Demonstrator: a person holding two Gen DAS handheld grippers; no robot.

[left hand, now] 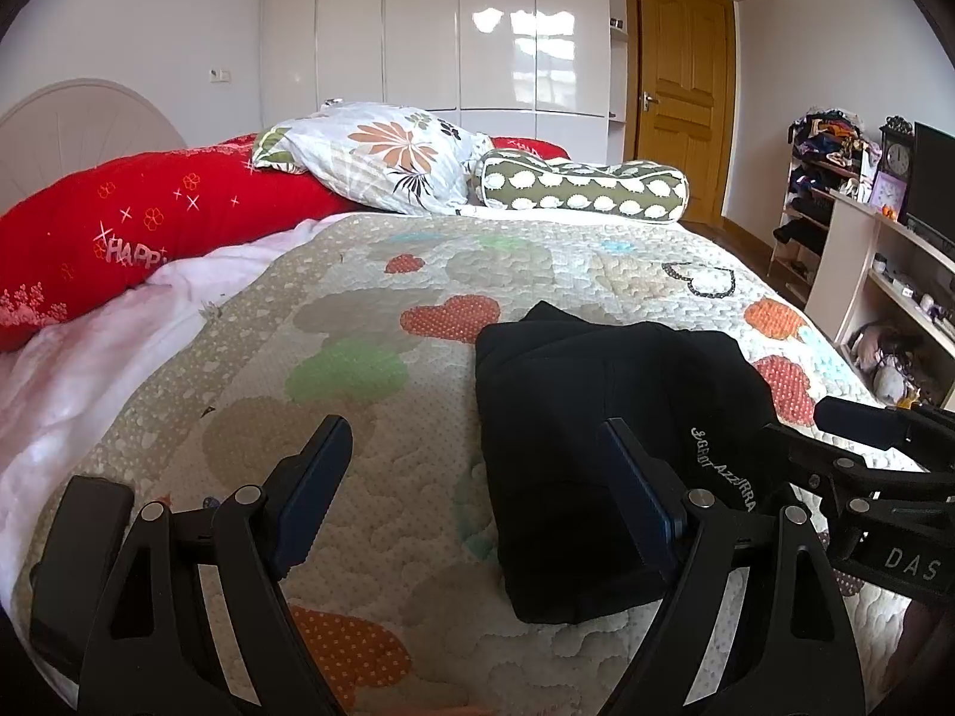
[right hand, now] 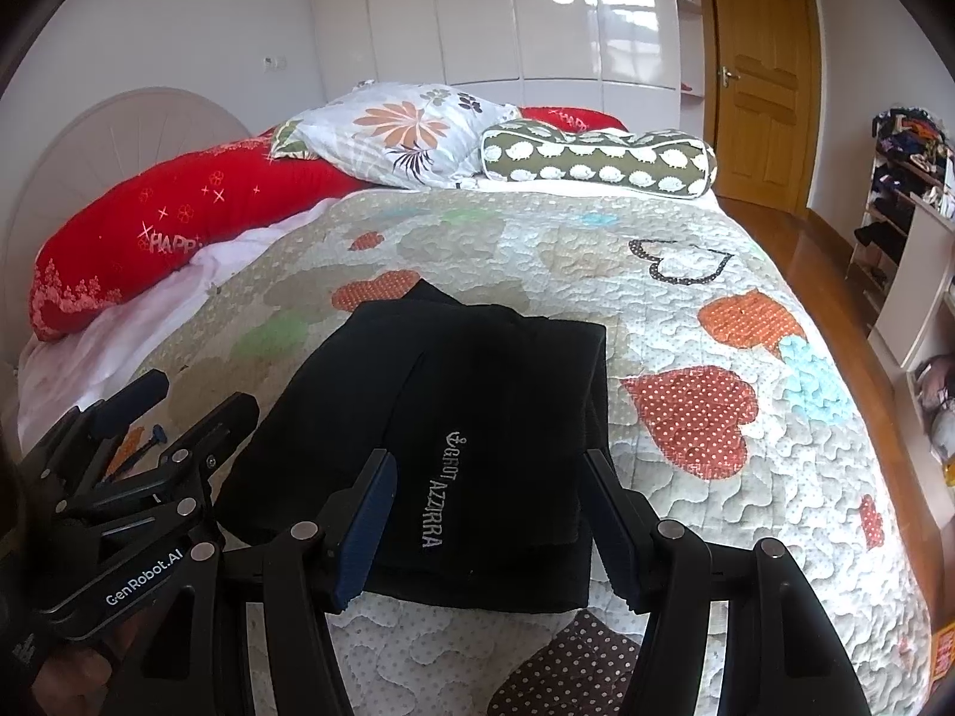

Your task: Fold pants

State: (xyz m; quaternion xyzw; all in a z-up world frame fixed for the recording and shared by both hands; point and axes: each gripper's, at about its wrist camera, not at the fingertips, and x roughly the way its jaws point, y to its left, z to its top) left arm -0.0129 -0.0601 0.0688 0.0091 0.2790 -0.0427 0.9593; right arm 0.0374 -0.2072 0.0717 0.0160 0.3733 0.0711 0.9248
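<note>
Black pants (left hand: 603,435) with white lettering lie folded into a compact block on the quilted bed; they also show in the right wrist view (right hand: 471,417). My left gripper (left hand: 477,447) is open and empty above the quilt, at the pants' left edge. My right gripper (right hand: 489,477) is open and empty, hovering over the near part of the folded pants. Each gripper shows at the edge of the other's view: the right one (left hand: 865,435), the left one (right hand: 179,406).
The quilt (right hand: 686,310) with heart patches covers the bed. A red bolster (left hand: 149,221), a floral pillow (left hand: 382,155) and a green roll pillow (left hand: 585,188) lie at the head. Shelves (left hand: 883,274) stand on the right beside a wooden floor (right hand: 806,250).
</note>
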